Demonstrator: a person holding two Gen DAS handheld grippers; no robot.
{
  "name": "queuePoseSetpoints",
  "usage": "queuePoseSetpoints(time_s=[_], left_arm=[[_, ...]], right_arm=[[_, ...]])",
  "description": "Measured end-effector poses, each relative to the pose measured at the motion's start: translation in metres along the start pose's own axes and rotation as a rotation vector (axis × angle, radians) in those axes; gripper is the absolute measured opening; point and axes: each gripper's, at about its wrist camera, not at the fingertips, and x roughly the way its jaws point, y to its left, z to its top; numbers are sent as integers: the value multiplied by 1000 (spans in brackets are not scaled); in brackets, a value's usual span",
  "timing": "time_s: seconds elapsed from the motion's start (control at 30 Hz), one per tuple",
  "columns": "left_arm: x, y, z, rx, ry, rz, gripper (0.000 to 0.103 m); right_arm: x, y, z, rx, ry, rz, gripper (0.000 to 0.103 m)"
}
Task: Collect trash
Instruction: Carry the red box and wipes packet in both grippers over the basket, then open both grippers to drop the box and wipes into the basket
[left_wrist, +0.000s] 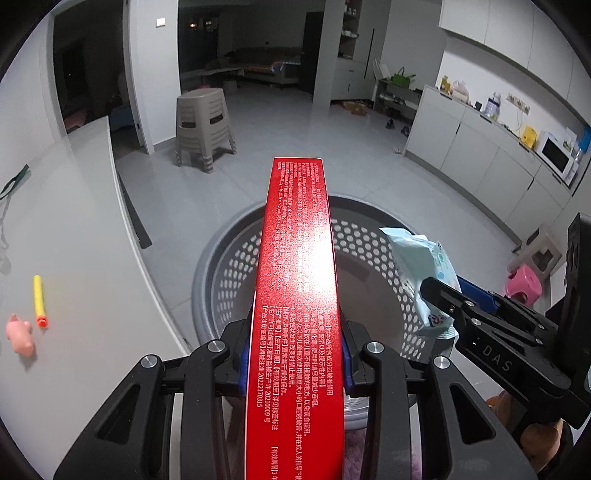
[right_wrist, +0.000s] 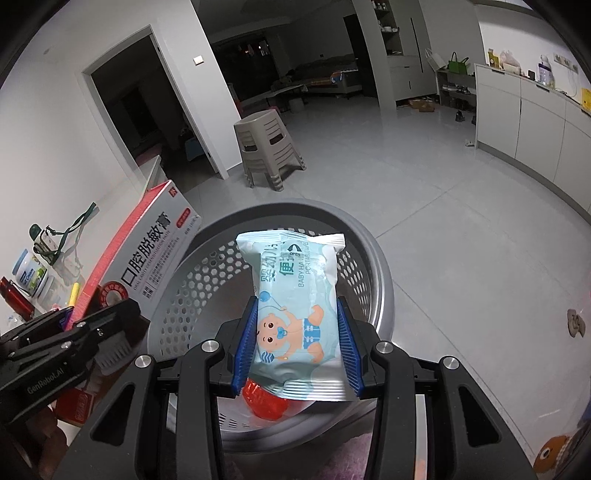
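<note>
Claws clamp a glossy red carton and crinkly wipes pack above a perforated basket.

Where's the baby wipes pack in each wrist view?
Left wrist: wipes pack at right of centre, pinched by the right gripper over the basket.
Right wrist: wipes pack at centre, between the blue pads.
Shared landmark: the grey perforated basket.

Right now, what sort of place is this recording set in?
Probably a home's open living area: grey tiled floor, stacked beige plastic stools, and a white cabinet counter bearing a white microwave.
</note>
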Motion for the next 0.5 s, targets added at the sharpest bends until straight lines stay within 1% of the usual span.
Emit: queuePoseSetpoints(time_s=[0.1,0.2,0.5], left_arm=[[8,-4,-2,1,29,-5,35],[11,-6,-3,6,40,-4,35],[11,-6,-5,4,56,3,35]], right_arm=[[5,0,-2,-3,15,4,40],[6,3,-3,-8,16,6,40],[11,11,1,-24,22,13,40]])
